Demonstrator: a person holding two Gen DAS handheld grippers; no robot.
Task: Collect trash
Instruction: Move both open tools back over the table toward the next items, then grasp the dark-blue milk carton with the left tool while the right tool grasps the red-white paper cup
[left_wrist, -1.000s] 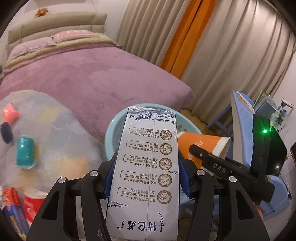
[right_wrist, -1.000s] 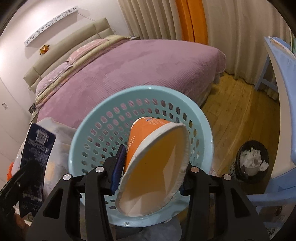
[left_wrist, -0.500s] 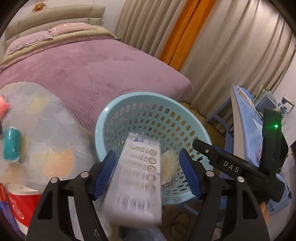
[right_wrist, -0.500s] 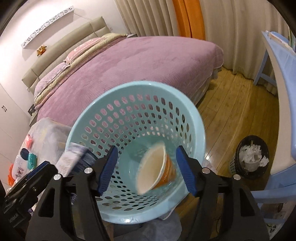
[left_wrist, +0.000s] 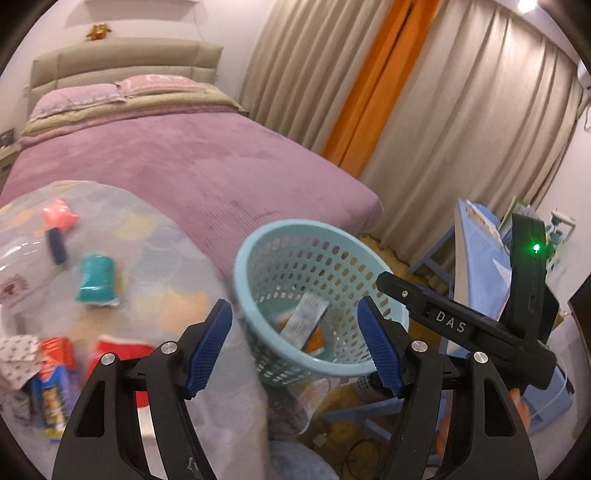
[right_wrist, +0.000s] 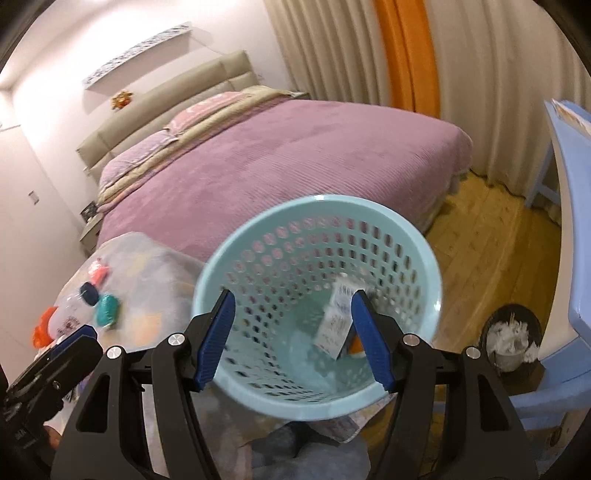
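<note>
The mouth of the basket (right_wrist: 436, 295) at the frame centre is open from above; a carton (right_wrist: 336, 321) leans inside at its right wall. At the left, small trash (left_wrist: 96, 283) lies scattered on the worktop (left_wrist: 155, 236). A blue chair (right_wrist: 569, 229) blocks the right edge.

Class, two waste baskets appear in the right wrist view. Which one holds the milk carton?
The light blue perforated basket holds the milk carton; the small black bin on the floor holds white paper.

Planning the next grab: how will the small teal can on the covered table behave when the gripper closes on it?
The teal can lies on its side, so a nudge would probably roll it. It looks dented, likely empty and light, and may crumple further.
</note>
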